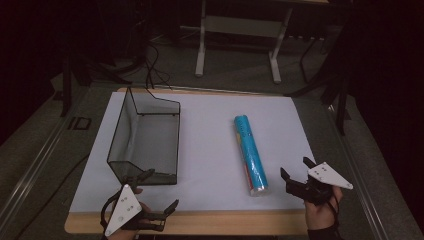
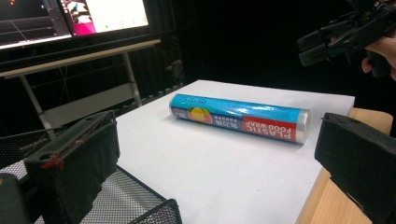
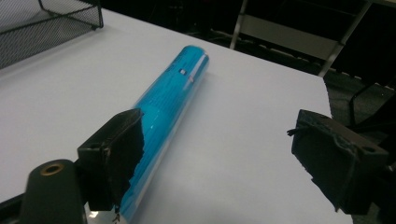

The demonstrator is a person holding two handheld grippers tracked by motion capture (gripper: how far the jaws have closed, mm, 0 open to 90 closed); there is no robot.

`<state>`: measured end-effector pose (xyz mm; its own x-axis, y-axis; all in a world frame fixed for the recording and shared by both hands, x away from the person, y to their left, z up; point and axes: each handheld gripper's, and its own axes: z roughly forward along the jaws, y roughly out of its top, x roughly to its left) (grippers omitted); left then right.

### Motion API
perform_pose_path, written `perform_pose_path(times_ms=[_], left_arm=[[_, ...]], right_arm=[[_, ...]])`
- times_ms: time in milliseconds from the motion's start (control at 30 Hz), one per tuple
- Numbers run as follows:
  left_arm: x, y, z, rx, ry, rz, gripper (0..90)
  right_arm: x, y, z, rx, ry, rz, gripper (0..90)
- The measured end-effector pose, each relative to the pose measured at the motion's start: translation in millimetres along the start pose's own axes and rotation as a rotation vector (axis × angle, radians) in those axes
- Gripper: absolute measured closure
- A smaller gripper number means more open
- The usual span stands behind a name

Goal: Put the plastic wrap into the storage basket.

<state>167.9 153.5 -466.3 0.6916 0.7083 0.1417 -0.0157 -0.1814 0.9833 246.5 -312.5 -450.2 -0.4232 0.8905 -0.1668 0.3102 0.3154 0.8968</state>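
Left claw: the left claw [image 1: 161,191] sits at about 7 o'clock on the tabletop [image 1: 210,155], at the near edge, just beside the near end of the wire basket. Its jaws stand wide apart with nothing between them; in the left gripper view the left claw [image 2: 217,158] frames the roll from a distance, well apart from it.
Wire basket: the black mesh wire basket [image 1: 145,140] stands at roughly 9 o'clock on the white sheet, its long side running from near to far. A corner of the wire basket [image 2: 140,205] shows low in the left gripper view, and the wire basket [image 3: 42,28] lies at 10 o'clock in the right gripper view.
Roll: the plastic food wrap roll [image 1: 250,154] lies on its side at about 4 o'clock from the middle of the tabletop, lengthwise from near to far, between the basket and the right claw. The label on the plastic food wrap roll [image 2: 240,117] reads PLASTIC FOOD WRAP.
Right claw: the right claw [image 1: 295,168] is at 5 o'clock, near the roll's near end. Its jaws are wide and hold nothing; in the right gripper view the right claw [image 3: 215,154] has one jaw in front of the plastic food wrap roll [image 3: 173,93]; contact cannot be told.
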Motion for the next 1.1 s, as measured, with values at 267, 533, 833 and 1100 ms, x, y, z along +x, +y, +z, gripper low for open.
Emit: perform_pose_path(times_ms=[267,533,833,1100], left_arm=[[-1.5,-0.9,1.5,0.008,-0.006,-0.004,0.5],[-4.9,-1.9,3.4,0.015,-0.015,-0.001,0.5],[-5.7,-1.9,5.0,0.019,-0.019,0.004,0.5],[-6.0,-1.8,4.5,0.019,-0.02,0.009,0.5]], right_arm=[[5.9,16.1,-9.8,-0.003,0.016,0.014,13.4],[7.6,37.6,-8.2,0.024,0.041,0.013,13.4],[19.4,64.0,6.0,0.029,0.065,-0.04,12.9],[25.2,81.8,23.8,0.04,0.083,-0.057,12.9]])
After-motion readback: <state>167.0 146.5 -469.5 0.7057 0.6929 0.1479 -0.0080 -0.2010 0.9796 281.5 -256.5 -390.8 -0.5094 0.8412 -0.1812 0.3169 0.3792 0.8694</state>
